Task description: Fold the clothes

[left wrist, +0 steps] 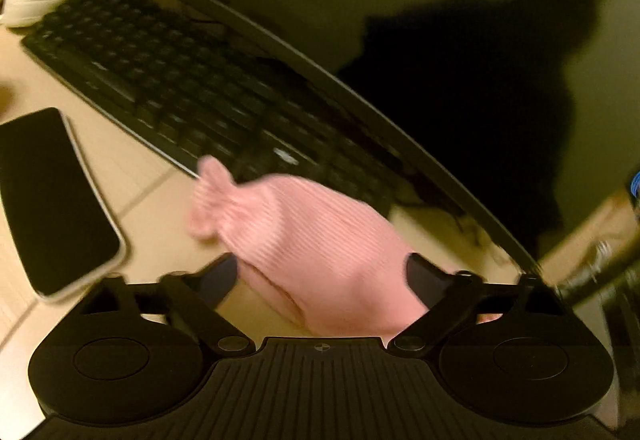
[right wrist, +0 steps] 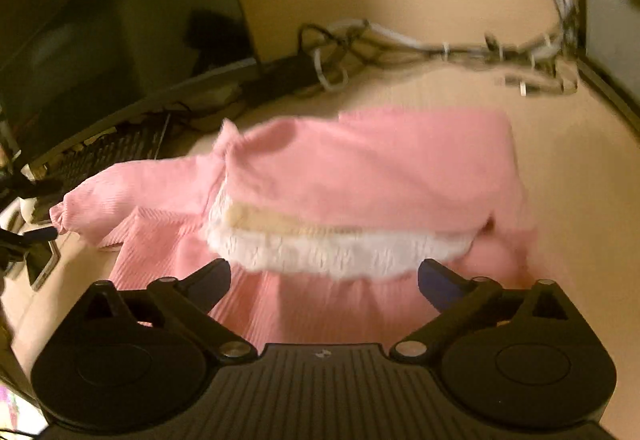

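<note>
Gaping wide, both tools, left [left wrist: 322,274] and right [right wrist: 324,278], around pink garment [right wrist: 360,168], ungripped.

We see a pale wooden table [left wrist: 132,176] under dim yellowish light, a black keyboard [left wrist: 168,80] before a dark monitor [left wrist: 440,40], and tangled cables [right wrist: 400,44] behind.

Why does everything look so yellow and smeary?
Left wrist view: dim yellowish light, the pink sleeve and keyboard motion-blurred, a big dark shadow behind. Right wrist view: the pink garment and cables smeared, edges bent by the fisheye.
</note>
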Motion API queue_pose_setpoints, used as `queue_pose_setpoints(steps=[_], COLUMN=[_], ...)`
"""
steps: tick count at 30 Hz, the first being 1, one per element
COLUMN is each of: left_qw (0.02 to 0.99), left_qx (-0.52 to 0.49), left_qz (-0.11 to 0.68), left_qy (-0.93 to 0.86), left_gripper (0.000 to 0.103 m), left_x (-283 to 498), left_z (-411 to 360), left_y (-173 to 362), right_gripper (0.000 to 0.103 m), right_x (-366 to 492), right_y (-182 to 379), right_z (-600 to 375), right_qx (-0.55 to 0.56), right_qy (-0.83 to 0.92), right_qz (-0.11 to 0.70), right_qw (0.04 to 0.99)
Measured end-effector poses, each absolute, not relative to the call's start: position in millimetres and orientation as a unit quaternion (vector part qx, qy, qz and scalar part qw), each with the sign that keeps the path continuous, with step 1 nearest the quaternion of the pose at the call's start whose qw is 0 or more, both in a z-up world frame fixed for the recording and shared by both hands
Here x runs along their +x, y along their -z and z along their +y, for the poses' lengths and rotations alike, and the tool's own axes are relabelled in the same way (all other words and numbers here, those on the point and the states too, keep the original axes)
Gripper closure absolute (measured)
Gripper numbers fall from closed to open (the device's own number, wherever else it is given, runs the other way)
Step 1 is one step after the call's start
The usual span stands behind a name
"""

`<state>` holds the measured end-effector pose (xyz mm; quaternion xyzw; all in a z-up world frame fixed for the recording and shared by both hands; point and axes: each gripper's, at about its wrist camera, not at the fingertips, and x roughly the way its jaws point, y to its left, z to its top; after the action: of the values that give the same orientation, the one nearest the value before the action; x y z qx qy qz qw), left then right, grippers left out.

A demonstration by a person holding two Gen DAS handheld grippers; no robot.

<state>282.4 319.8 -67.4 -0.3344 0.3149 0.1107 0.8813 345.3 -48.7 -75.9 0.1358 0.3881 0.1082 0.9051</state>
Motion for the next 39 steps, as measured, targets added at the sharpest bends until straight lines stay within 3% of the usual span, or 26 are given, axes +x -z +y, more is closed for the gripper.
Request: queue_pose_setpoints(steps=[8,13,14,15,17,19,24,32,39], left_qw=[0.871,0.861,0.861,0.863,0.867,0.879,0.925,0.962,0.940], left_qx=[-0.354,-0.370,-0.368,-0.364,-0.351,-0.327,-0.240,-0.163,-0.152], left_qz=[0.301,0.309,0.309,0.309,0.311,0.307,0.263,0.212,0.266], left_qy=[-0.156,-0.161,-0.165,-0.166,-0.167,-0.162,-0.130,0.050,0.149], left_gripper=[0.025,0.038,0.046,0.063,0.084,0.092,0.094,0.094,0.094], left_x=[295,304,306,307,310,313,306,312,359], left_z=[331,329,329,328,327,323,289,173,72], left_y=[86,96,96,97,97,93,47,-33,-14], right_gripper=[0.000,0.000,0.000,0.000,0.000,0.000,0.000,0.000,0.000], right_x=[344,347,345,340,329,318,299,300,288], right_y=[83,80,78,75,66,56,32,24,33], right_z=[-48,-46,-48,-52,-60,-69,-97,-142,-160], right_qx=[0.158,0.132,0.136,0.143,0.147,0.138,0.106,0.155,0.133], right_qy=[-0.099,-0.111,-0.112,-0.111,-0.110,-0.106,-0.074,-0.037,-0.038], right_qz=[0.390,0.412,0.414,0.408,0.391,0.372,0.318,0.275,0.282], right_qw=[0.902,0.895,0.893,0.895,0.902,0.912,0.939,0.948,0.949])
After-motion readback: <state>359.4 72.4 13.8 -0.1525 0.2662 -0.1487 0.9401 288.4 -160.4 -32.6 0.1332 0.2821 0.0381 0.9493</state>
